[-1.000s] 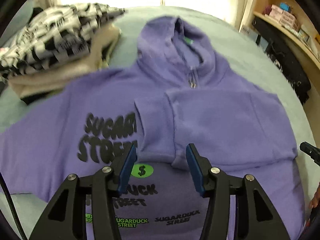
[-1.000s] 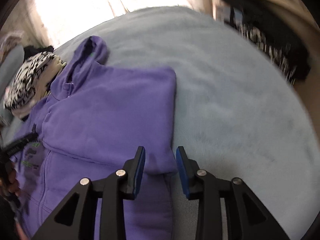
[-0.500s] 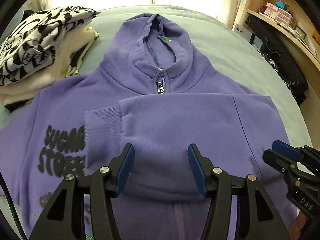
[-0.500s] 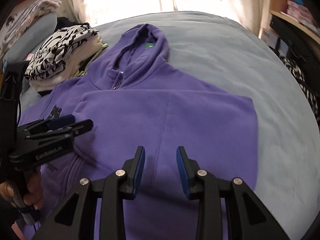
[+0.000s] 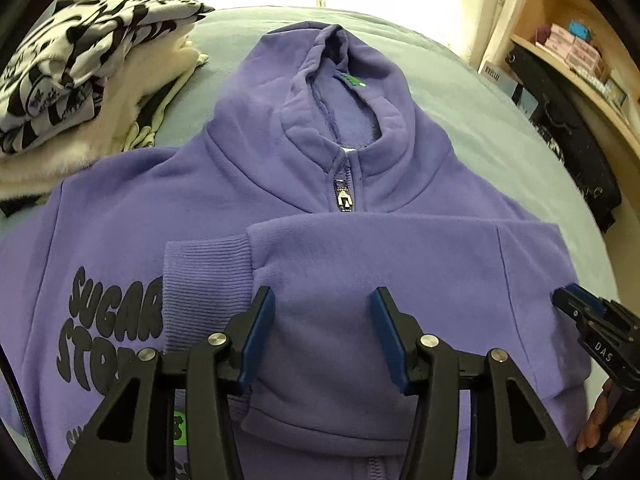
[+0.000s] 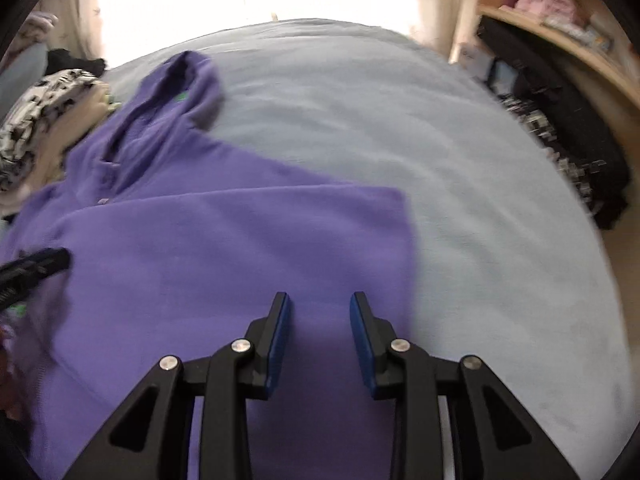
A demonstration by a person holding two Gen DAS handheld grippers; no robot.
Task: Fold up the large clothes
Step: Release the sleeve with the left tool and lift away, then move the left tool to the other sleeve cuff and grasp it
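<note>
Hoodie (image 5: 320,208) lies flat on the bed (image 5: 472,104), hood at 12 o'clock, one sleeve (image 5: 360,272) folded across. Left gripper (image 5: 322,308) closing on nothing, right gripper (image 6: 320,308) released, both over it.

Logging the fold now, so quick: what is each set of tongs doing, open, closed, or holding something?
Left tongs: closing but not gripping, over the folded sleeve of the hoodie.
Right tongs: open, empty, over the hoodie.

One purple hoodie (image 5: 320,240) is lying on one bed (image 6: 400,120) beside one stack of folded clothes (image 5: 92,80), with two grippers (image 5: 322,336) (image 6: 318,334) hovering over it.
</note>
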